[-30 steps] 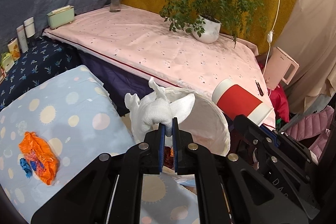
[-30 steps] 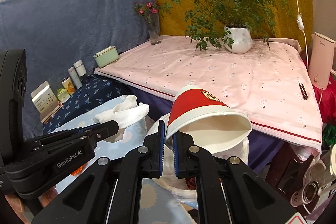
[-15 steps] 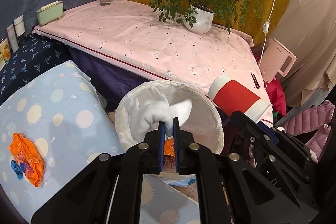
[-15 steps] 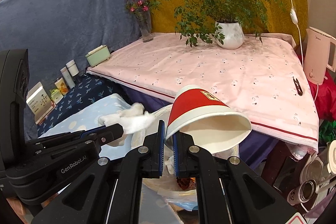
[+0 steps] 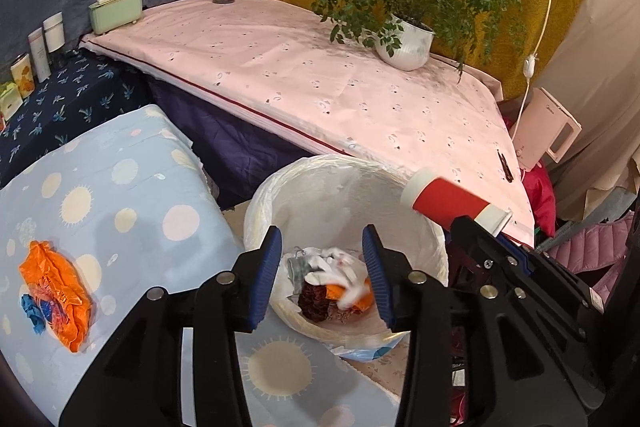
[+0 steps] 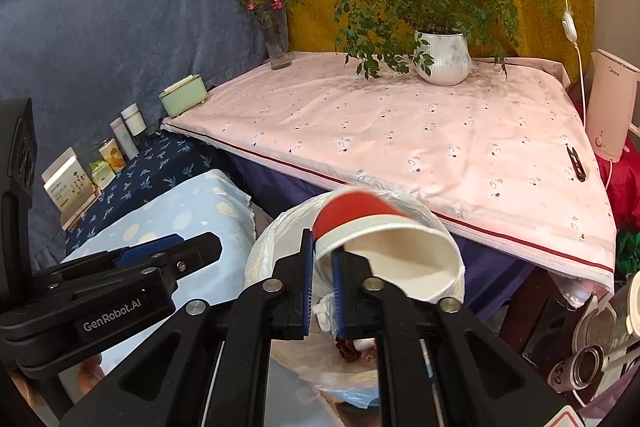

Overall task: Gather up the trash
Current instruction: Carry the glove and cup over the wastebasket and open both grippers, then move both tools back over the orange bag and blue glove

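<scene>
While both jaws are opening: cup rim between right jaws.

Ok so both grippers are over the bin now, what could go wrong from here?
1. The right gripper is opening with the paper cup rim between its pads. The cup lies tilted over the bin's edge, so it might bounce off and land outside.
2. The orange wrapper lies on the blue dotted cloth and could be forgotten.
3. The left gripper, opening and empty, hangs low over the bin and might snag its loose liner.
</scene>
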`<move>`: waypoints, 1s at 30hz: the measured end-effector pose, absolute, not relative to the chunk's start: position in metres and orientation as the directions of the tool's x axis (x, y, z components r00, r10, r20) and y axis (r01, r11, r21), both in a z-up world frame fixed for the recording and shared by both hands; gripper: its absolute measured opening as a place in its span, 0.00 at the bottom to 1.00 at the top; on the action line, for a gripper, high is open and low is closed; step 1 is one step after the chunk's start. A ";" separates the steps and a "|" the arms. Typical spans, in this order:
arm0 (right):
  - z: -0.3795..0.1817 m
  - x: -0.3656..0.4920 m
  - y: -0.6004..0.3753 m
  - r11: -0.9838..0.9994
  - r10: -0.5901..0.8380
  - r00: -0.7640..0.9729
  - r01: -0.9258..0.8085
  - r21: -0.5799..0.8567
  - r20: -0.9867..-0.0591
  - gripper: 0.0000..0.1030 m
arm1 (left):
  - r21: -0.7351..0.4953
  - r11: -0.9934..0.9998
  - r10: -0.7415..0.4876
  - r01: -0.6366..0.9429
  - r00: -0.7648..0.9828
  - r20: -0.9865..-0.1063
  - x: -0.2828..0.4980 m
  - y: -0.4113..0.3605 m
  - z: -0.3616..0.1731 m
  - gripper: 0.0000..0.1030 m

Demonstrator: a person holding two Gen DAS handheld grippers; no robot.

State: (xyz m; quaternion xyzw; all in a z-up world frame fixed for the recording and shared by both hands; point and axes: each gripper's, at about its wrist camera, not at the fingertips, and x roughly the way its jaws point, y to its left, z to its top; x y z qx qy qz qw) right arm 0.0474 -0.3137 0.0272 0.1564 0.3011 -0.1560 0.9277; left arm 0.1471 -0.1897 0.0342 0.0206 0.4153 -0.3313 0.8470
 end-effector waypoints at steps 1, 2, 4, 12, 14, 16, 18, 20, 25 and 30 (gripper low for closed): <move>0.027 0.049 -0.313 0.902 -0.196 0.769 0.384 0.195 -0.609 0.13 | -0.242 0.782 -0.542 0.574 0.436 -0.718 0.148 -0.188 0.033 0.39; 0.027 0.050 -0.313 0.903 -0.195 0.769 0.384 0.195 -0.609 0.13 | -0.243 0.785 -0.540 0.570 0.437 -0.719 0.150 -0.185 0.032 0.39; 0.026 0.052 -0.311 0.904 -0.193 0.768 0.381 0.194 -0.610 0.13 | -0.246 0.790 -0.537 0.561 0.440 -0.720 0.153 -0.181 0.031 0.39; 0.028 0.059 -0.302 0.912 -0.183 0.771 0.365 0.188 -0.610 0.13 | -0.253 0.804 -0.528 0.538 0.450 -0.721 0.158 -0.167 0.029 0.40; 0.030 0.060 -0.298 0.915 -0.179 0.773 0.359 0.187 -0.608 0.13 | -0.255 0.807 -0.527 0.533 0.452 -0.720 0.158 -0.163 0.029 0.40; 0.031 0.059 -0.294 0.917 -0.177 0.775 0.353 0.184 -0.606 0.13 | -0.256 0.810 -0.524 0.527 0.457 -0.719 0.158 -0.159 0.030 0.40; 0.033 0.060 -0.289 0.921 -0.173 0.777 0.346 0.181 -0.605 0.13 | -0.258 0.815 -0.521 0.519 0.463 -0.717 0.158 -0.154 0.030 0.40; 0.035 0.061 -0.284 0.924 -0.168 0.779 0.338 0.179 -0.604 0.14 | -0.259 0.819 -0.518 0.511 0.468 -0.716 0.158 -0.148 0.030 0.40; 0.038 0.062 -0.271 0.932 -0.153 0.787 0.316 0.177 -0.598 0.19 | -0.265 0.837 -0.504 0.479 0.488 -0.713 0.160 -0.129 0.031 0.47; 0.041 0.068 -0.251 0.944 -0.131 0.792 0.283 0.169 -0.597 0.19 | -0.268 0.856 -0.486 0.441 0.512 -0.708 0.161 -0.107 0.031 0.49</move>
